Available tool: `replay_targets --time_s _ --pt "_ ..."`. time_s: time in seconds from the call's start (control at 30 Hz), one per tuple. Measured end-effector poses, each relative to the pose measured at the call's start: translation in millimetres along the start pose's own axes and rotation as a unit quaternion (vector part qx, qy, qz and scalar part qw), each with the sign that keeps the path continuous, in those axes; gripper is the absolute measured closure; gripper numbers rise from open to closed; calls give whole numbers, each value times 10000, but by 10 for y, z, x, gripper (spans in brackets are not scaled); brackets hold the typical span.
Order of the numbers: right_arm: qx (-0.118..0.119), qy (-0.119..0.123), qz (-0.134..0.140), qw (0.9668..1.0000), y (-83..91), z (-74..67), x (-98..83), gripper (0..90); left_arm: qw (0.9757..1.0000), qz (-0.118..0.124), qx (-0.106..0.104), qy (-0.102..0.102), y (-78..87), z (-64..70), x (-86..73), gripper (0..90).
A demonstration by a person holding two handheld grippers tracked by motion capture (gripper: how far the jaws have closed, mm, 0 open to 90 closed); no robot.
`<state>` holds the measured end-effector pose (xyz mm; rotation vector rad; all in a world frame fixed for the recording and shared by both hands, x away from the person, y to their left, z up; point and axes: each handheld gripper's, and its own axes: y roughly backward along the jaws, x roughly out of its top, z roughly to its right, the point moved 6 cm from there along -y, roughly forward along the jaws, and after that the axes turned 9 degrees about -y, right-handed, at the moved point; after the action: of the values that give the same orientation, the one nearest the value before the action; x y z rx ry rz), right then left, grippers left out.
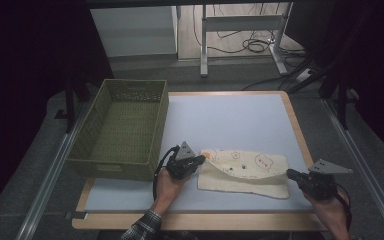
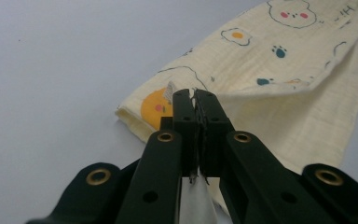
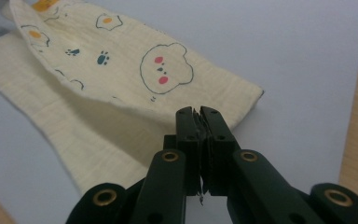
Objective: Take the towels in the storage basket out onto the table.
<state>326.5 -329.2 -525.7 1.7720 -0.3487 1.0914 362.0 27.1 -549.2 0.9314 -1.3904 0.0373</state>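
Note:
A cream cloth point(image 1: 242, 162) printed with bears, eggs and paws lies on the pale table point(image 1: 225, 115), its printed half turned over a plain half nearer me. My left gripper point(image 1: 200, 159) is shut on the left corner of that turned-over layer, beside an orange print point(image 2: 151, 105). In the left gripper view the layer's free edge runs from the cloth point(image 2: 261, 60) straight into the left gripper point(image 2: 195, 93). My right gripper point(image 1: 290, 173) is shut on the opposite corner. There the raised edge of the cloth point(image 3: 121, 60) leads into the right gripper point(image 3: 196, 112).
An olive woven basket point(image 1: 117, 167) stands at the table's left, right beside my left hand, with nothing visible inside. The table has a wooden rim point(image 1: 295, 125). Desk legs and cables point(image 1: 250, 45) lie on the floor beyond.

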Motion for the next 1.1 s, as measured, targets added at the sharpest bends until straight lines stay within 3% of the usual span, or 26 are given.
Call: replay_targets --time_s 0.17,0.53,0.97,1.1 --pt "48 48 -96 9999 64 -75 -103 868 9998 -91 -13 -163 53 94 -52 875" --pt "176 -5 -281 9994 113 -150 -289 866 9993 -151 -151 -302 112 285 -160 857" --pt "292 -67 -397 9988 99 -185 -420 859 9985 -279 -442 -168 127 413 -266 748" --pt "298 -60 -401 9987 116 -198 -428 852 9987 -270 -388 -211 142 445 -262 681"
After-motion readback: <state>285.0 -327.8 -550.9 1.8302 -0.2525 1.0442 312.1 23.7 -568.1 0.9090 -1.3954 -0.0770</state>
